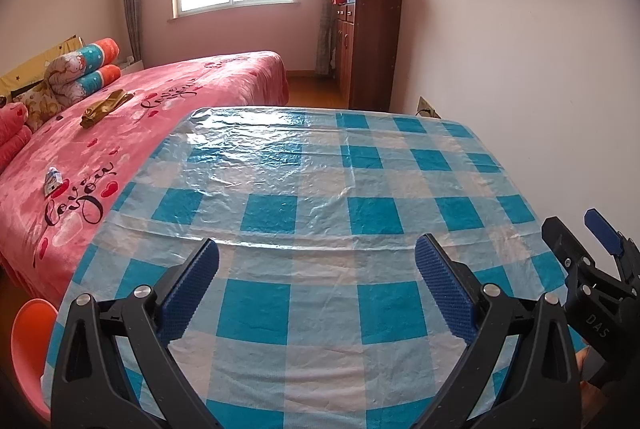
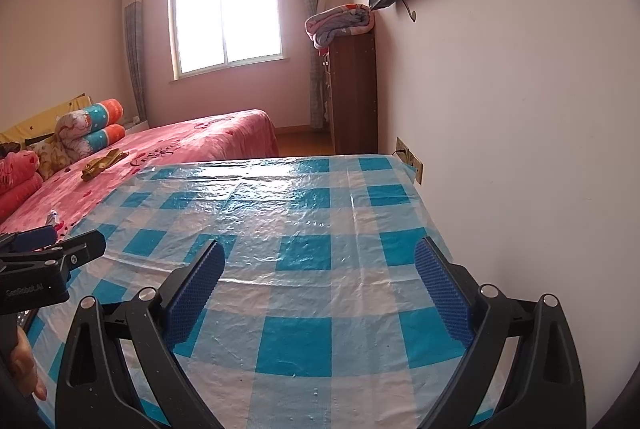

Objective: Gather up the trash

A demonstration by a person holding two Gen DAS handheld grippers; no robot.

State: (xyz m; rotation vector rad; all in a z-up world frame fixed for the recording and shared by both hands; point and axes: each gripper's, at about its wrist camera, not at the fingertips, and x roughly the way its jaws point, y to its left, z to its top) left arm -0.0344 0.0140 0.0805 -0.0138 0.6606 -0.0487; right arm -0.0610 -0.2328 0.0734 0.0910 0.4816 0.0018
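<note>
A crumpled gold wrapper [image 1: 106,107] [image 2: 100,165] lies on the pink bed [image 1: 168,97], far left of the table. Nearer on the bed lies a small white-and-blue wrapper [image 1: 53,181] [image 2: 53,217]. My left gripper [image 1: 318,249] is open over the blue-and-white checked tablecloth [image 1: 304,169] with nothing between its blue pads. My right gripper [image 2: 320,249] is also open and empty over the same cloth [image 2: 304,213], closer to the wall. Each gripper shows at the edge of the other's view: the right gripper [image 1: 580,229] and the left gripper [image 2: 60,243].
An orange stool [image 1: 32,341] stands at the table's left front corner. The white wall [image 2: 520,149] with a socket [image 2: 410,159] runs along the table's right side. Rolled bedding [image 1: 88,69] and pillows sit at the bed's head. A wooden cabinet [image 1: 368,45] stands beyond the table.
</note>
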